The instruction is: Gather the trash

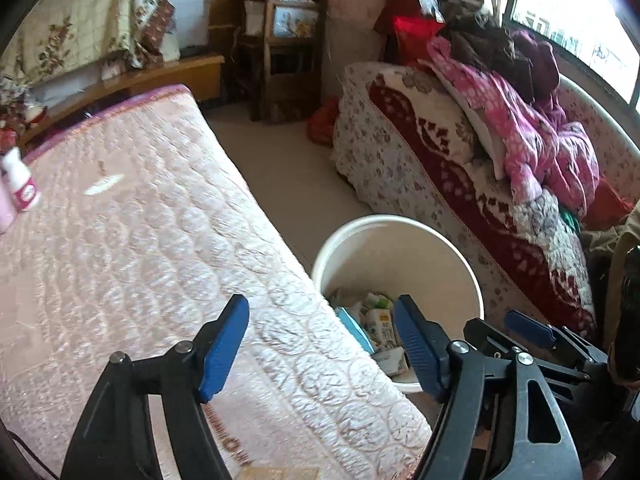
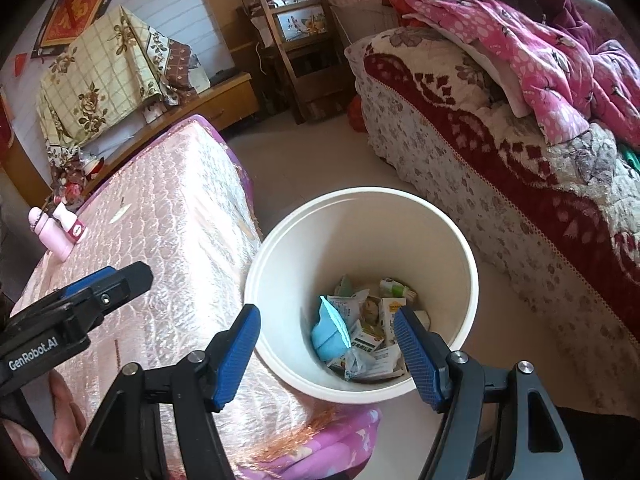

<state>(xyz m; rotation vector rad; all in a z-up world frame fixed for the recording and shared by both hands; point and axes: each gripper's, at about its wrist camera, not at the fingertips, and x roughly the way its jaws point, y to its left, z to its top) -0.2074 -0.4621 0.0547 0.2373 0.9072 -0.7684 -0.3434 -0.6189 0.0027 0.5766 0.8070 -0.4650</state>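
A white bin [image 2: 440,236] stands on the floor between the pink mattress [image 2: 176,240] and a sofa; it also shows in the left wrist view [image 1: 400,240]. Inside lie cartons, wrappers and a blue packet [image 2: 330,330]. My right gripper [image 2: 326,344] is open and empty, held over the bin's near rim. My left gripper [image 1: 320,344] is open and empty over the mattress [image 1: 140,240] edge, beside the bin. A small white bottle [image 1: 24,184] stands at the mattress's far left; in the right wrist view it [image 2: 72,226] stands next to a pink bottle [image 2: 50,234]. A thin pale scrap [image 1: 102,184] lies on the mattress.
A sofa [image 2: 500,168] with a red-patterned cover and piled pink clothes [image 2: 540,40] runs along the right. A wooden chair [image 2: 296,40] stands at the back. A low wooden cabinet [image 2: 224,100] with a draped floral cloth is behind the mattress. Bare floor [image 2: 312,160] lies between.
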